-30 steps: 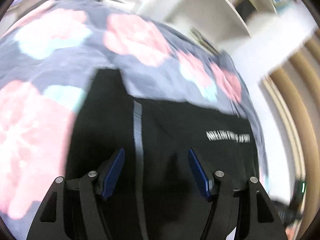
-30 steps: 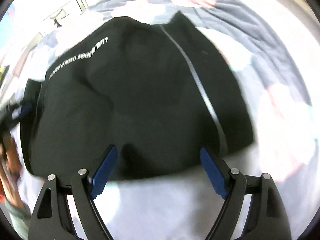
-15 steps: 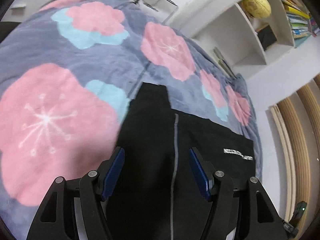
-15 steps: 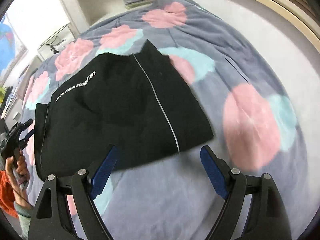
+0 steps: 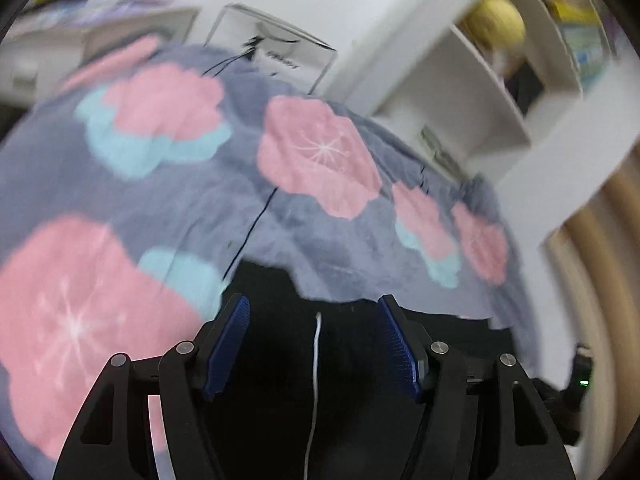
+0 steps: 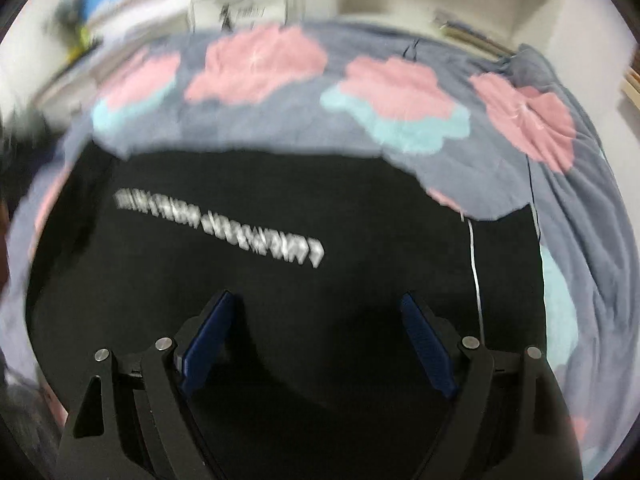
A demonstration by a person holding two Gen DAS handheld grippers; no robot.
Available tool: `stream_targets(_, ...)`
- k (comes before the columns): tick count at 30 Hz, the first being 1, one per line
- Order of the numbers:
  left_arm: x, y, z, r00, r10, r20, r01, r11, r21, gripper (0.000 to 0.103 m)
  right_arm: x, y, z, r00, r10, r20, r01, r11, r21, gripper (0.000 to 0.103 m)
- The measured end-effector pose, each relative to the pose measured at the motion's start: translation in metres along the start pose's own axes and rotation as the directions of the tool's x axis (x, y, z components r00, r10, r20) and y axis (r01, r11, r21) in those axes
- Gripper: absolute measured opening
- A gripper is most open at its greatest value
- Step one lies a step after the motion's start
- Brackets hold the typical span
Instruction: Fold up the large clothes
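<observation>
A black garment [image 6: 280,208] with white lettering and a thin white stripe lies flat on a grey bedspread [image 6: 440,184] with pink and teal flowers. My right gripper [image 6: 316,320] is open and empty above the garment, below the lettering. In the left wrist view the same black garment [image 5: 344,360] fills the bottom, its white stripe running between the fingers. My left gripper [image 5: 314,328] is open and empty over the garment's far edge. Both views are blurred by motion.
The bedspread [image 5: 160,200] spreads beyond the garment on all sides. White shelves [image 5: 500,92] with a yellow globe [image 5: 496,24] stand at the back right. A white paper bag [image 5: 272,56] stands behind the bed. A curved wooden headboard [image 5: 592,280] runs along the right.
Both grippers have moved; the left tilted up toward the shelves, so less garment shows. The right swung to face the garment's lettering from the side. Both stayed open.
</observation>
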State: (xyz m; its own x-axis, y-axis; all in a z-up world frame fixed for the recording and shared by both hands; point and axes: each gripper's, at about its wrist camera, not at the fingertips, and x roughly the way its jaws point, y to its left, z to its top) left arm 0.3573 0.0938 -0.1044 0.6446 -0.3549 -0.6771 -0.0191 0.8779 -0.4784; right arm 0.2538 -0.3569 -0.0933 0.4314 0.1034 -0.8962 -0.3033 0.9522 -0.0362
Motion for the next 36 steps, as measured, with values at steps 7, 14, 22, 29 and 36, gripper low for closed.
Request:
stream_targets(7, 0.026, 0.035, -0.031, 0.926, 0.121, -0.357, -0.188, 0.969, -0.160, 0.061, 0.039, -0.034, 0.006, 0.960, 0.109, -0.256, -0.071, 0.985, 0.155, 0.103)
stream_targets(14, -0.074, 0.006, 0.005, 0.869, 0.158, -0.468, -0.292, 0.929, -0.229, 0.067, -0.006, -0.087, 0.021, 0.937, 0.199, -0.289, -0.109, 0.948, 0.299, 0.099)
stream_targets(22, -0.057, -0.002, 0.019, 0.851, 0.096, -0.516, -0.265, 0.927, -0.265, 0.071, -0.064, -0.167, -0.015, 0.920, 0.206, -0.335, -0.022, 0.878, 0.479, 0.099)
stream_targets(29, -0.033, 0.033, 0.010, 0.868, 0.020, -0.496, -0.138, 0.970, -0.202, 0.071, -0.052, -0.167, -0.052, 0.931, 0.141, -0.336, 0.085, 0.813, 0.576, 0.099)
stream_targets(36, -0.039, 0.053, -0.014, 0.837, -0.067, -0.543, -0.021, 0.988, -0.155, 0.071, -0.088, -0.131, -0.071, 0.951, 0.037, -0.307, 0.156, 0.801, 0.577, 0.099)
